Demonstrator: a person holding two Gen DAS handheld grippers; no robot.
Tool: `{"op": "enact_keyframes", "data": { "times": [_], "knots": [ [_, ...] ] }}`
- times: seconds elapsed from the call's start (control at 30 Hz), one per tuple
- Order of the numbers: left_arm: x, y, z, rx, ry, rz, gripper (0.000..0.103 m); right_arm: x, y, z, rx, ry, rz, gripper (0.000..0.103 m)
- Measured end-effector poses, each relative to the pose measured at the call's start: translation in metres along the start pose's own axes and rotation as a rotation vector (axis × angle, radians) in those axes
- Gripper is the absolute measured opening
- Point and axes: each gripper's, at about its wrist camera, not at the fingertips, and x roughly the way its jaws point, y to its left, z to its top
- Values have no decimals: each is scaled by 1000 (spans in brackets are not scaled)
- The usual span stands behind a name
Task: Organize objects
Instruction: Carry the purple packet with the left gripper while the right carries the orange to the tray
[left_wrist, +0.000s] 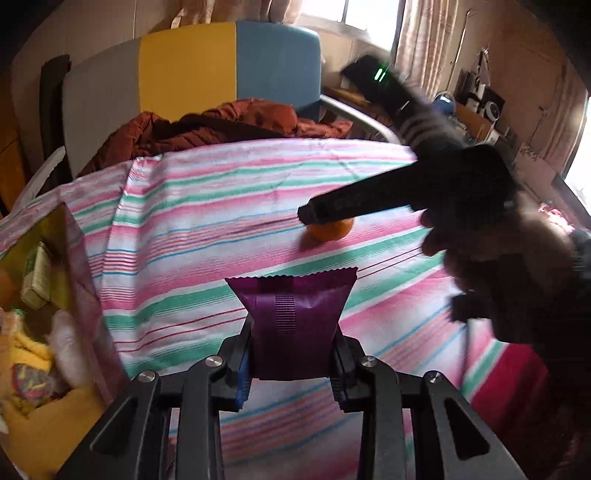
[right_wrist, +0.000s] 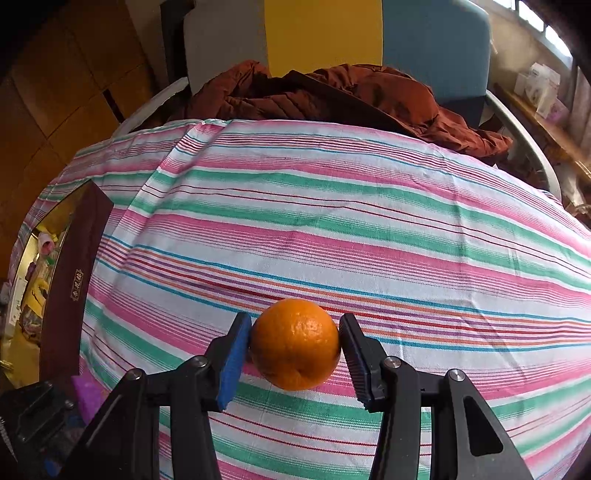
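My left gripper (left_wrist: 293, 354) is shut on a purple snack packet (left_wrist: 293, 317) and holds it above the striped cloth. An orange (right_wrist: 295, 343) lies on the cloth between the pads of my right gripper (right_wrist: 295, 350); both pads touch its sides. In the left wrist view the orange (left_wrist: 330, 229) lies farther off, partly hidden by the right gripper (left_wrist: 310, 216) above it. An open box (left_wrist: 44, 295) with several items inside stands at the left; it also shows in the right wrist view (right_wrist: 62, 280), with the purple packet (right_wrist: 86, 395) near it.
A striped cloth (right_wrist: 369, 221) covers the table. A rust-red jacket (right_wrist: 332, 96) lies on a chair (right_wrist: 325, 33) behind the table's far edge. A shelf with clutter (left_wrist: 480, 103) is at the far right.
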Motion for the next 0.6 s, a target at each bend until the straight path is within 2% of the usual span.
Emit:
{"op": "enact_keyframes", "data": {
  "times": [0.27,0.43,0.6],
  "knots": [
    [-71,36,4,-54,-110,11,33,-3,17,1,11,33,13,50],
    [-102,76,-4,-135,-149,69,33,-14,53,-3,-18,19,43,50],
    [-127,128,-24,-236,-175,150,33,-37,97,-2,-47,-39,86,50]
  ]
}}
